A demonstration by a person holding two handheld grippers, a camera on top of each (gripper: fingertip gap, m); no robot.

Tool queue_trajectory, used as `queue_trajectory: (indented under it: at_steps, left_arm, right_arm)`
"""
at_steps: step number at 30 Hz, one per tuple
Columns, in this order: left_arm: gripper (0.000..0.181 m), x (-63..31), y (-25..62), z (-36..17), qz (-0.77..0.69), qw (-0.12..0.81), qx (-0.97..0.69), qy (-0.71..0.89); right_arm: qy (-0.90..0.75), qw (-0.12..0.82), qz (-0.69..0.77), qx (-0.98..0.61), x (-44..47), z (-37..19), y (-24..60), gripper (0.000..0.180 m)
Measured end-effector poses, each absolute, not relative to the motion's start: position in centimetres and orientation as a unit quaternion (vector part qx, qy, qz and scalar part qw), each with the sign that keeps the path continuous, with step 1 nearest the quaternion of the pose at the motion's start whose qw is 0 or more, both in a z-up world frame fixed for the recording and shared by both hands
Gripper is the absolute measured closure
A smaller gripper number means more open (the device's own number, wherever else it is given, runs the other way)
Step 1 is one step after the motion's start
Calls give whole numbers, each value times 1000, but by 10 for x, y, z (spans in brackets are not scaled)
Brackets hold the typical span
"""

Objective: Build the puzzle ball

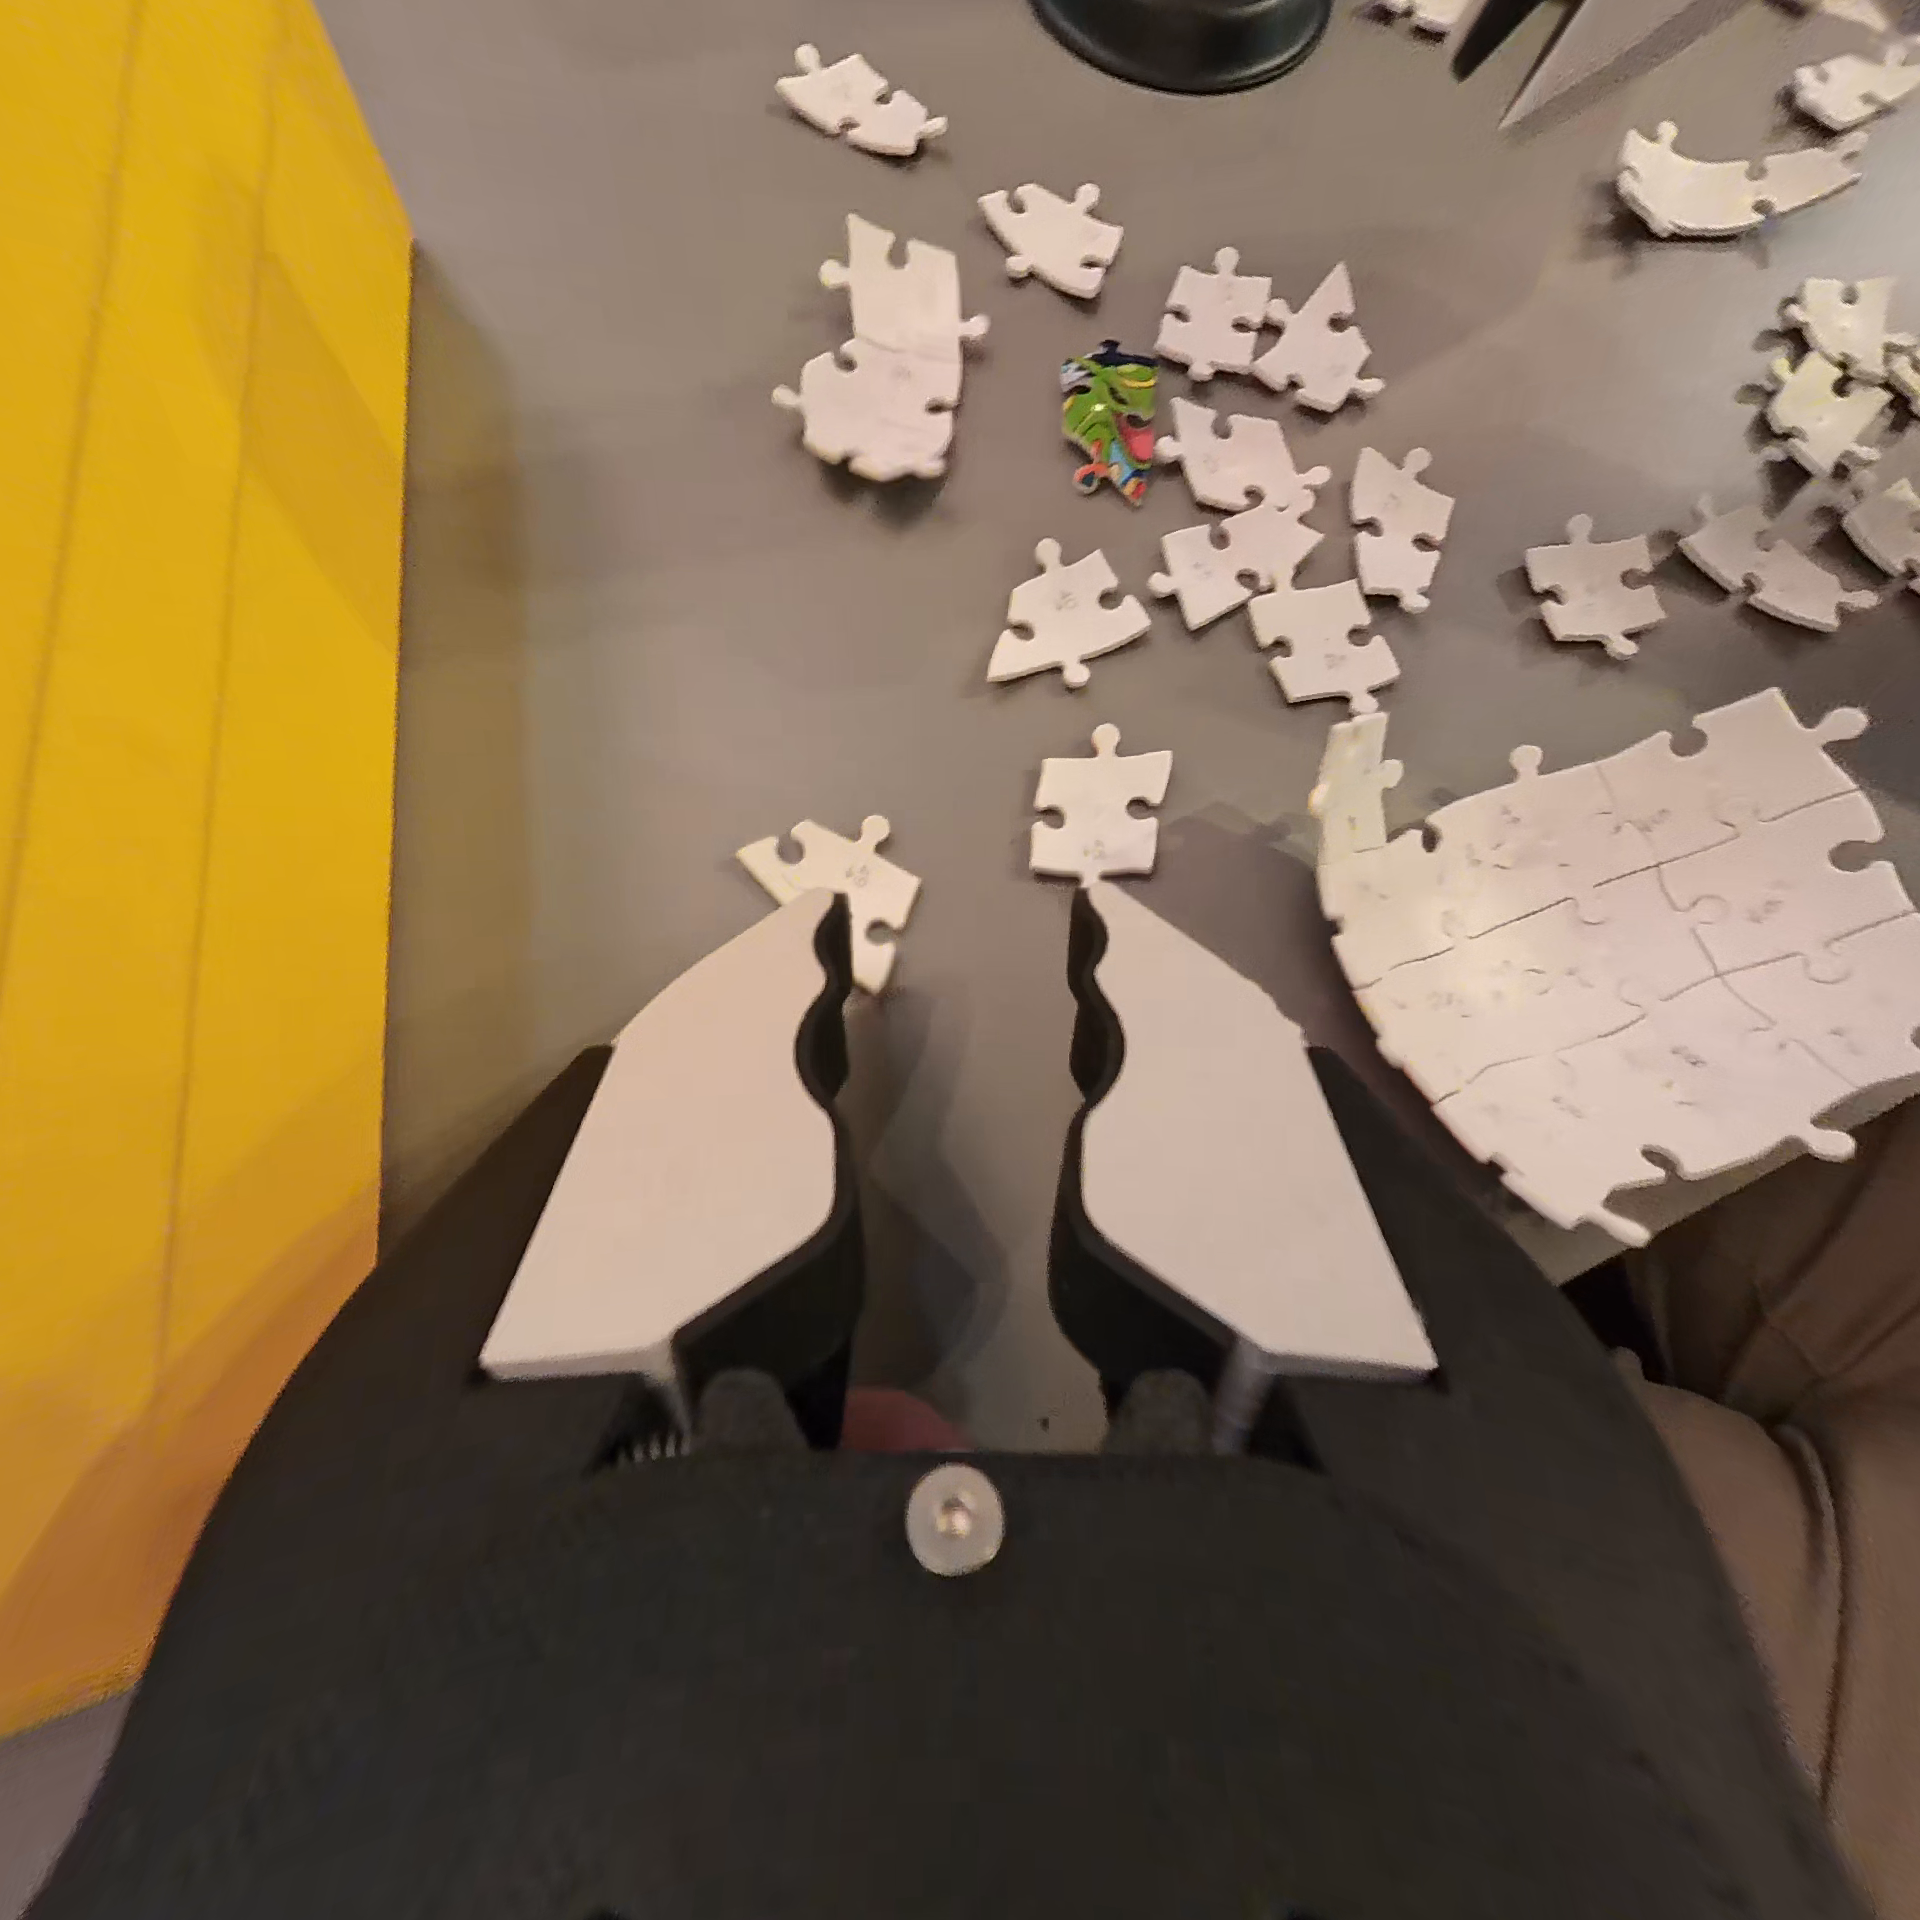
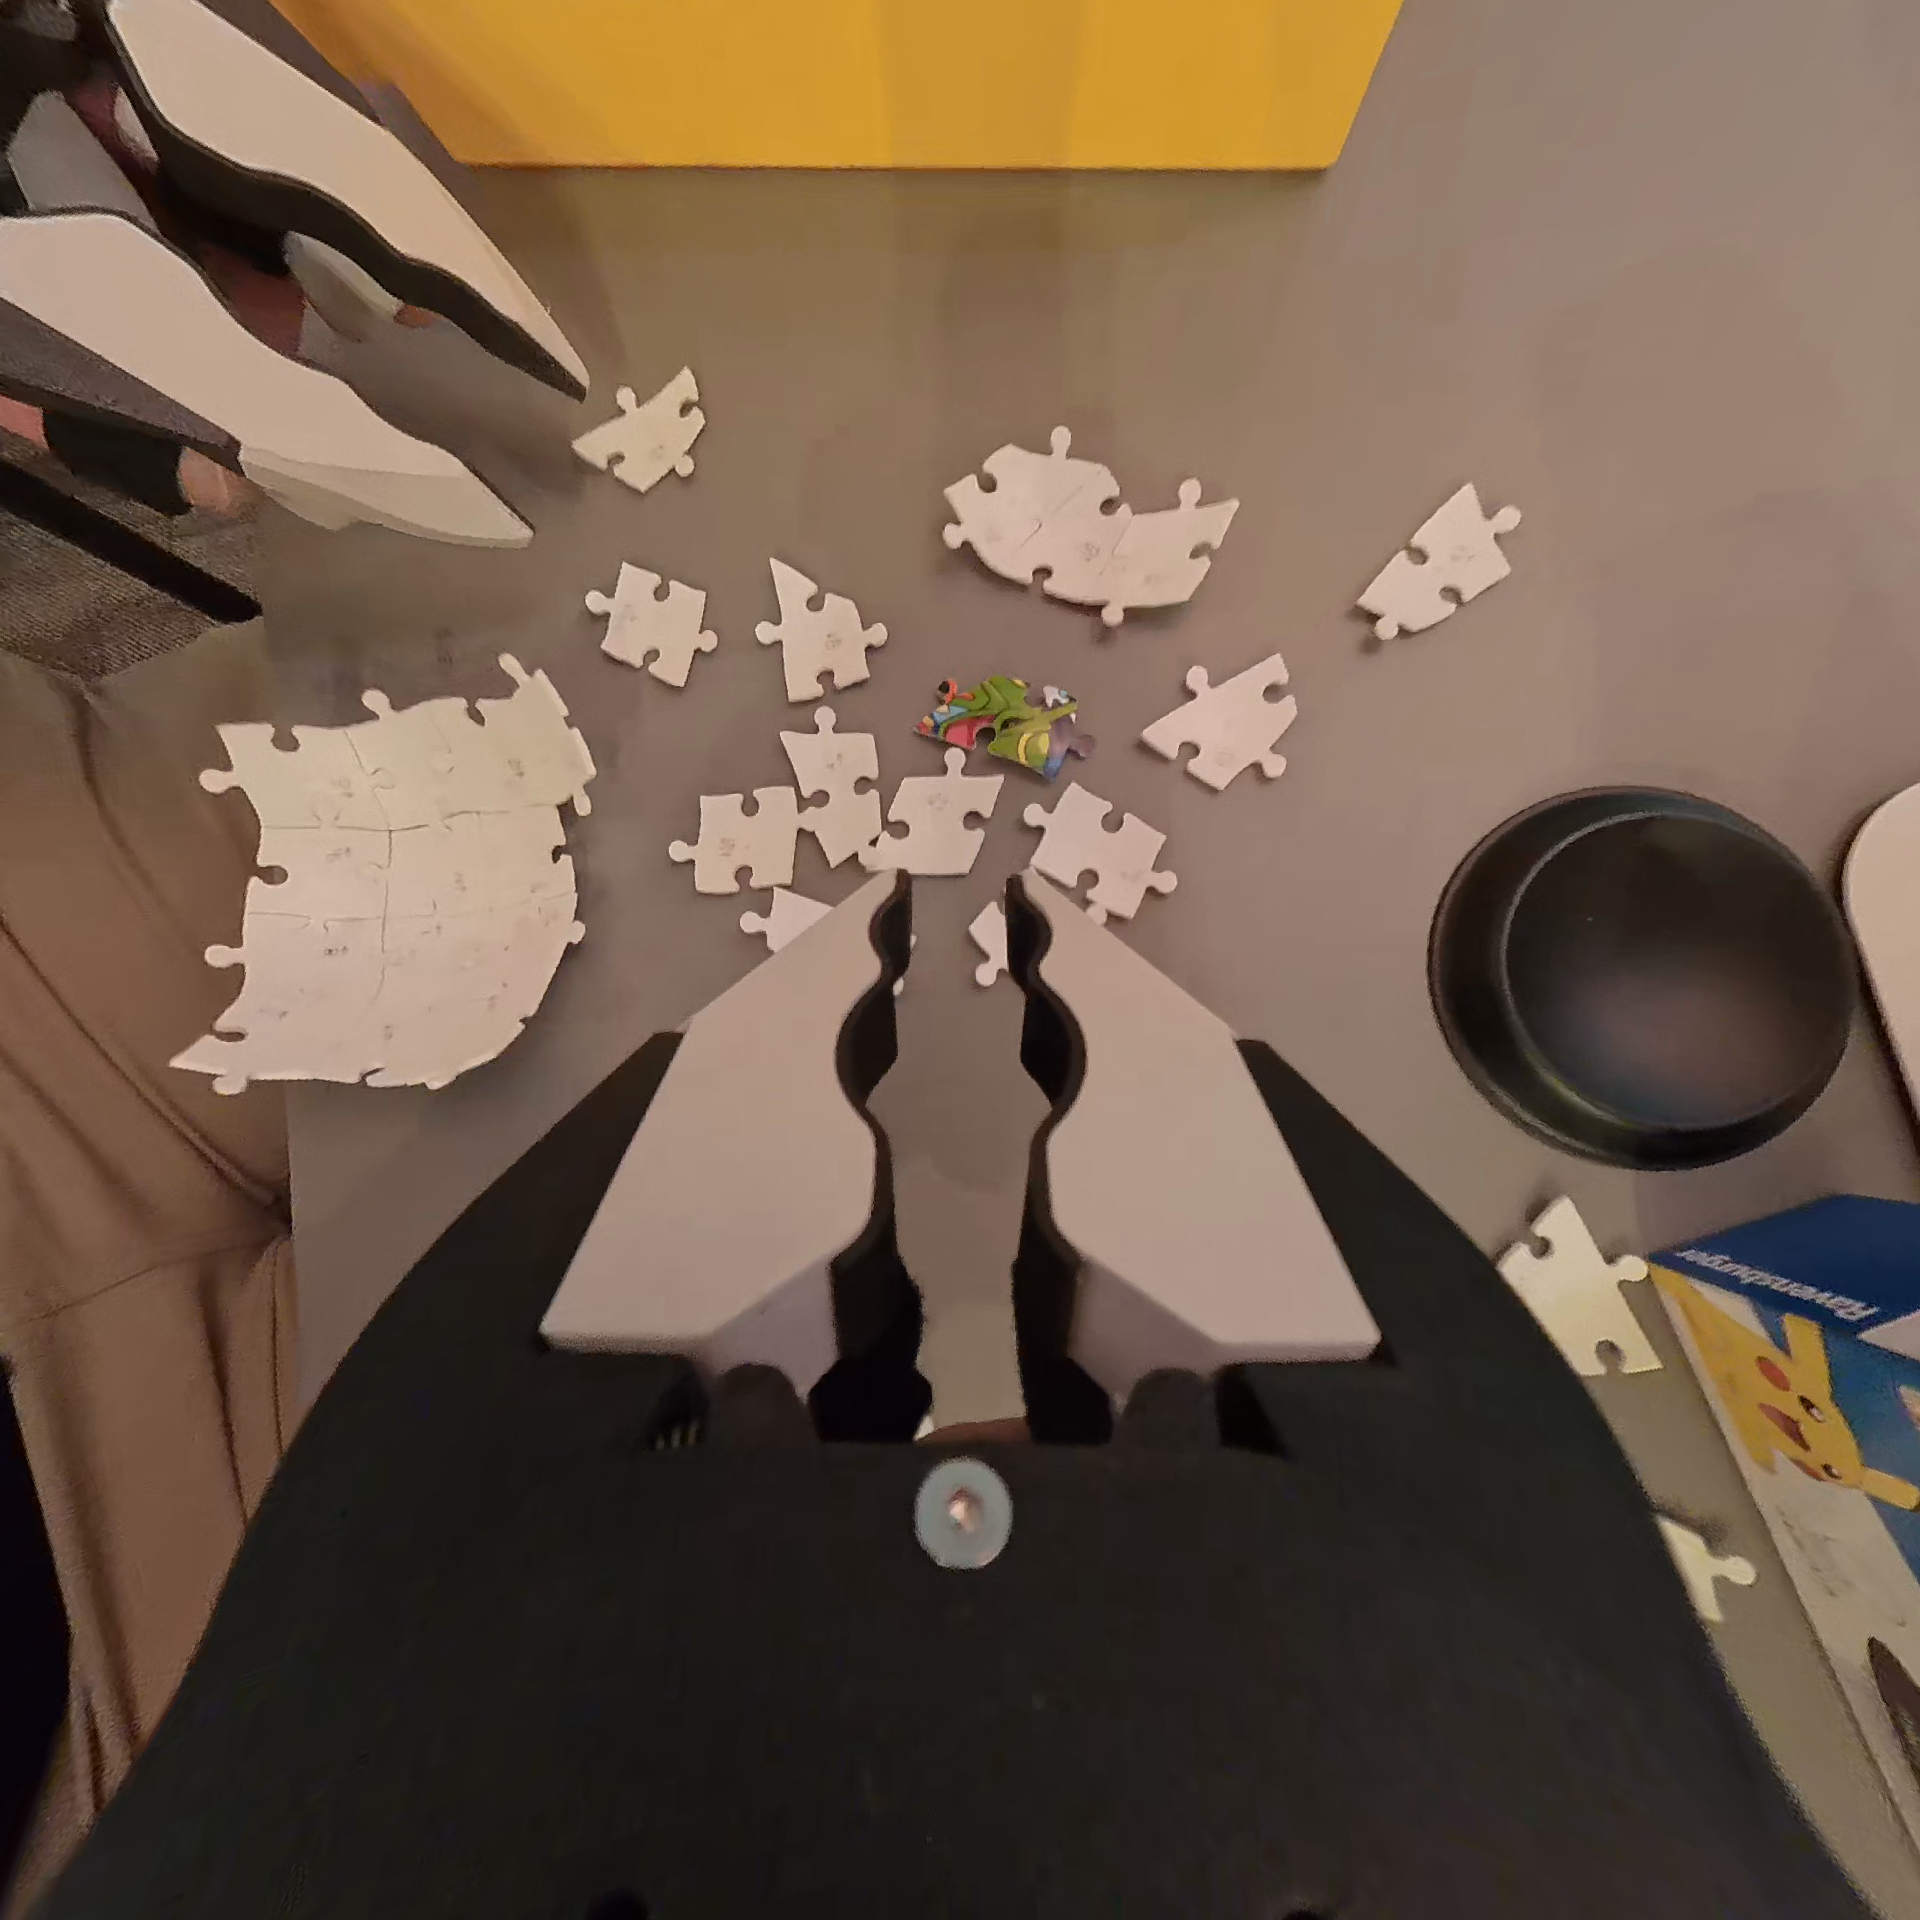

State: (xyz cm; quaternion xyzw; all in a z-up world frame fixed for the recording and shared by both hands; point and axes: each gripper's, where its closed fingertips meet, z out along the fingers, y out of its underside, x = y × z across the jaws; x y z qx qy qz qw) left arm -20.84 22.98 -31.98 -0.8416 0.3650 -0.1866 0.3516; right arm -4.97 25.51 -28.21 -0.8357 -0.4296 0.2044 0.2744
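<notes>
1. Hovering above the grey table (image 1: 644, 499), the left gripper (image 1: 961, 914) has its fingers spread apart with nothing between them.
2. Its left fingertip overlaps a white piece (image 1: 852, 883) in that view; whether they touch cannot be told.
3. The right gripper (image 2: 956, 894) is likewise released and empty, its tips over the loose white pieces (image 2: 831, 810).
4. The assembled curved section (image 2: 405, 894) of the puzzle ball lies white side up at the table's near edge, beside beige fabric (image 2: 114, 1195).
5. A single colourful piece (image 2: 1003, 722) lies printed side up beyond that section, amid the scattered white ones.
6. A joined strip of pieces (image 2: 1081, 540) rests farther from the section, past the colourful piece.
7. A black round stand (image 2: 1642, 977) sits well apart from the section, across the loose pieces.
8. A yellow box (image 2: 883, 73) stands at the table's far side.
9. A blue puzzle box (image 2: 1808, 1392) lies near the stand.
</notes>
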Motion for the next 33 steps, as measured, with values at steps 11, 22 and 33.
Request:
queue_trajectory:
  at_steps: [11,22,33]
  left_arm:
    - [143,-190,233,-329,-182,354,-829,393]
    - [144,-170,257,-319,-188,375,-818,394]
    - [145,-165,263,-317,-199,380,-816,387]
  right_arm:
    - [-403,264,147,-864,-18,-311,272,154]
    - [-397,257,139,-870,-26,-334,293,154]
    - [-372,260,158,-877,-34,-331,323,158]
